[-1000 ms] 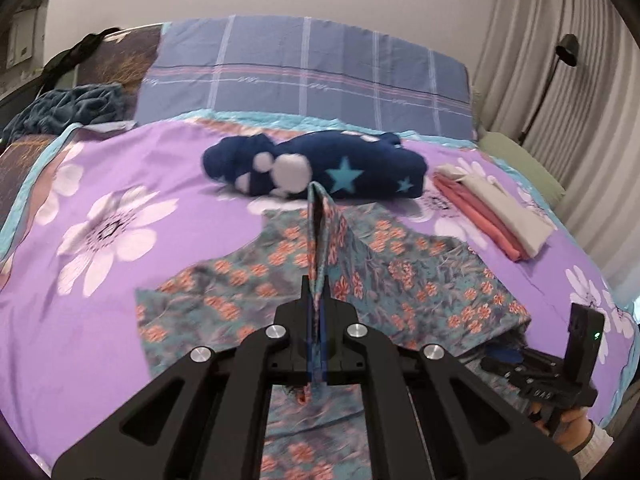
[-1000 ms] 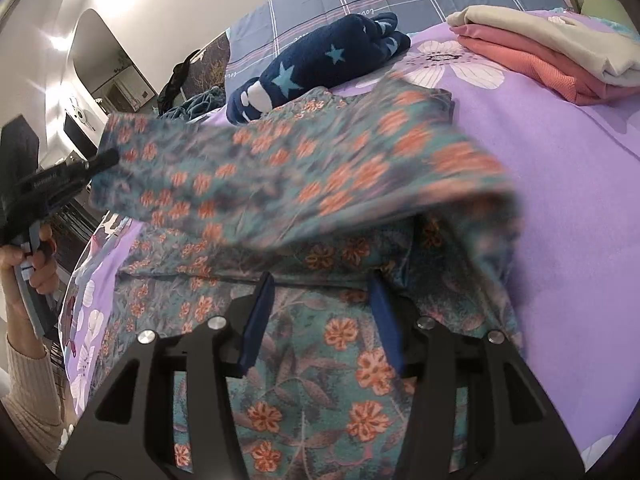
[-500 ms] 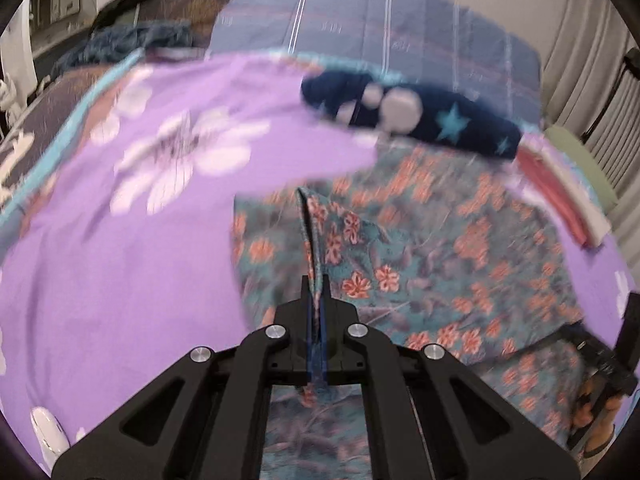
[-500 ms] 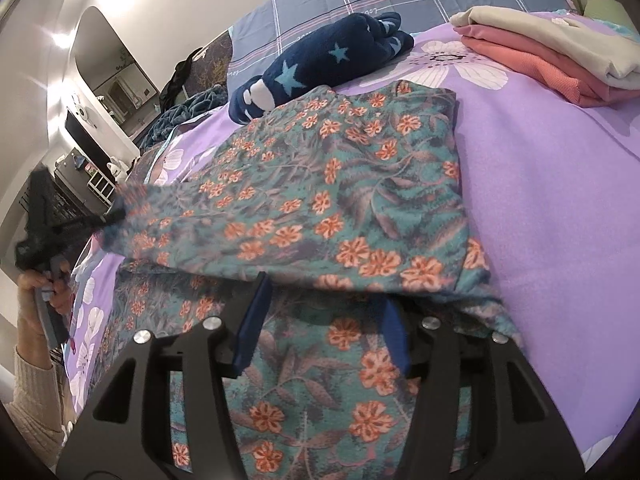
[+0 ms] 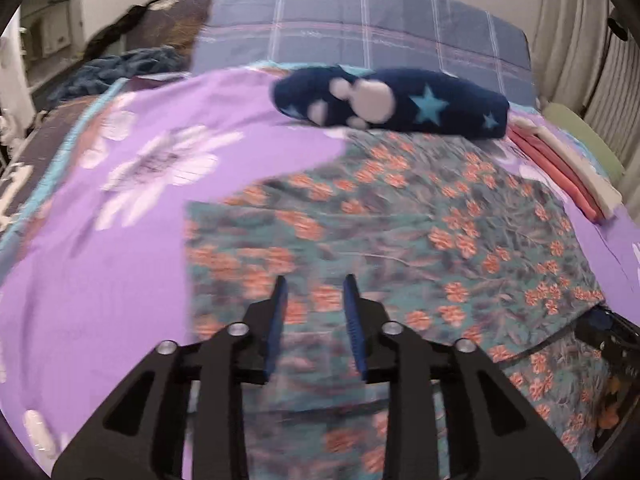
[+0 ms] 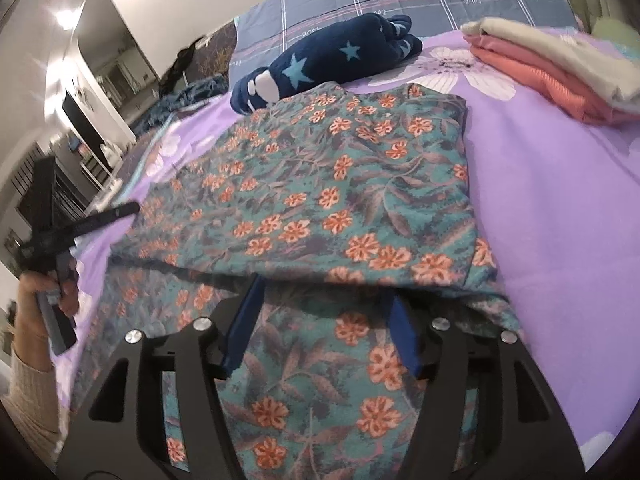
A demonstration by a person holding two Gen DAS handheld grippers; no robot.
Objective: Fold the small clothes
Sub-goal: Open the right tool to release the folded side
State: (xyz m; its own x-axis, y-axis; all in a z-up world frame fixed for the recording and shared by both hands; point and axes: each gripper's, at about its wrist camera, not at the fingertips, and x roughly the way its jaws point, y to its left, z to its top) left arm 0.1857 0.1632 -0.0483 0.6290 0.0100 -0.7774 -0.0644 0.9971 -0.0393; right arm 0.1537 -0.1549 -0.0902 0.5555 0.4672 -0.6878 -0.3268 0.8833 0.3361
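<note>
While the top half of the floral garment (image 6: 344, 200) lies doubled back over its lower half on the bed (image 5: 100, 280), this fold looks to be at the point of release, by my reading. Toward the bed's left edge, the left claw (image 5: 316, 312) hangs just above the garment's left side with its jaws opening; no cloth shows between the blue pads (image 5: 276, 328), though blur softens that picture. In the right wrist view the same claw (image 6: 120, 212) appears held by a hand (image 6: 44, 296) in a cream sleeve, its tip at the garment's left edge.

In the middle of the bed the garment spreads as a rough rectangle, its far edge touching a dark blue starred bundle (image 5: 400, 104) that lies toward the headboard end. Its near folded edge drapes over the tips of the right claw (image 6: 320, 312), whose jaws are opening and stand fairly wide; the cloth lies across them and does not look pinched.

Near the bed's right edge sits a stack of folded clothes (image 6: 560, 76), apart from the garment.

Next, I judge, both claws must clear the cloth without dragging the upper layer askew, then take fresh grips for a second fold, likely side to side, before the piece joins the stack.
</note>
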